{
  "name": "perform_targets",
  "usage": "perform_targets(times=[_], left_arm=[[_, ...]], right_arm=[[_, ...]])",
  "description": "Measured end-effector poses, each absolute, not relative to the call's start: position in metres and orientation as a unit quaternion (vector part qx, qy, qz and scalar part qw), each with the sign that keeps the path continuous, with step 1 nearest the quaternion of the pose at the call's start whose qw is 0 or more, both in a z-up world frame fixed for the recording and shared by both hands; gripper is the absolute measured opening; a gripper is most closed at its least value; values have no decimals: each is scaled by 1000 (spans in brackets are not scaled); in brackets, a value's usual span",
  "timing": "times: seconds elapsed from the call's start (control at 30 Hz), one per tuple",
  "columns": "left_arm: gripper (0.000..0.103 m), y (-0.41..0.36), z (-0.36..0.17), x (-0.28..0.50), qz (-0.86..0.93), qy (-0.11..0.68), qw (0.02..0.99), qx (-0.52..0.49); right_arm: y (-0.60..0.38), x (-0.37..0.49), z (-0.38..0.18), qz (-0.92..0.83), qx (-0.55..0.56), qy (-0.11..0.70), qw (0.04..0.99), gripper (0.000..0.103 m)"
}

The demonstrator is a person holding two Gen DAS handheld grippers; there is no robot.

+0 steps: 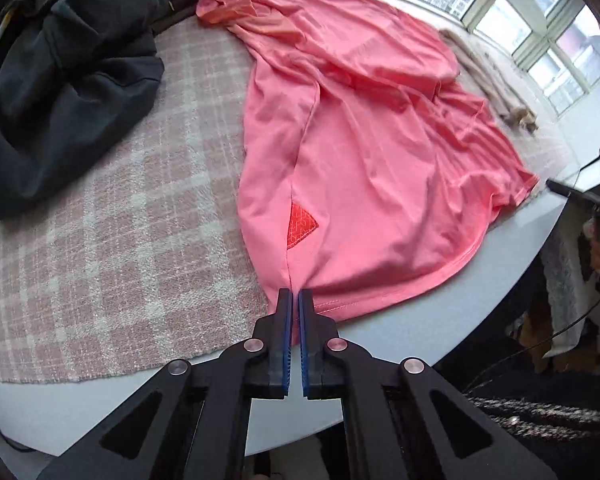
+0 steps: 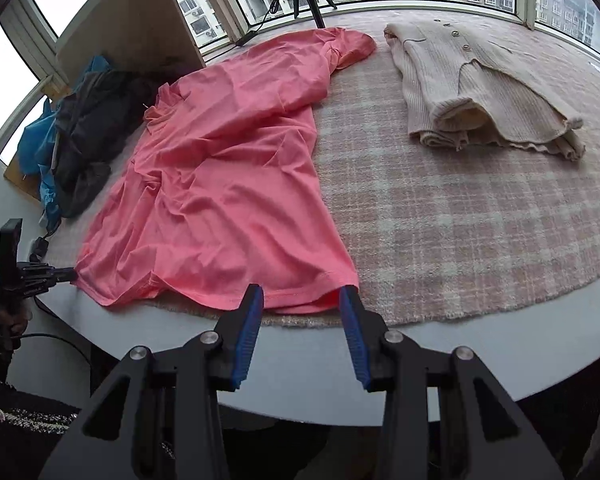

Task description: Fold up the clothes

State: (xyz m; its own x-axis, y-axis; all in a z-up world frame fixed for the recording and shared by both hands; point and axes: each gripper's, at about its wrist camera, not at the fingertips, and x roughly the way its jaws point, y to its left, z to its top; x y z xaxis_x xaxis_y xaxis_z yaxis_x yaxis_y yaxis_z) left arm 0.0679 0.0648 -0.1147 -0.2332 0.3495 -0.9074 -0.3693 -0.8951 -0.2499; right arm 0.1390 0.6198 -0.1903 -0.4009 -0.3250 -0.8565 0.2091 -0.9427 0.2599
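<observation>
One pink shirt (image 2: 220, 184) lay spread on the checked cloth (image 2: 460, 220) over the surface (image 2: 500, 360). The left tongs (image 1: 295, 294) were pinched tight on its hem corner; the right tongs (image 2: 302, 294) gaped half-open at the other corner — gripping nothing. One cream cardigan (image 2: 480, 92) and one dark garment (image 1: 72, 80) lay aside.

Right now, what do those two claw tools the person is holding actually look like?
Both match. The left gripper and right gripper are matte black linkages with triangular cut-outs and round silver pivot pins. Each has two flat black fingers lined with ribbed blue pads. In the right wrist view, a thin black cable trails by the left tool, and a dark, speckled knit sleeve with a pearl-like bead shows at the lower left.
</observation>
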Motion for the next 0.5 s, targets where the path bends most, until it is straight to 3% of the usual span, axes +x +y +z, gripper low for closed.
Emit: perform_targets(times=[0.1, 0.5], left_arm=[[3, 27, -87, 60, 805, -49, 213, -552], [3, 24, -108, 41, 802, -37, 174, -570]], right_arm=[[616, 140, -200, -835, 530, -13, 148, 39], [612, 139, -218, -839, 511, 3, 187, 39]])
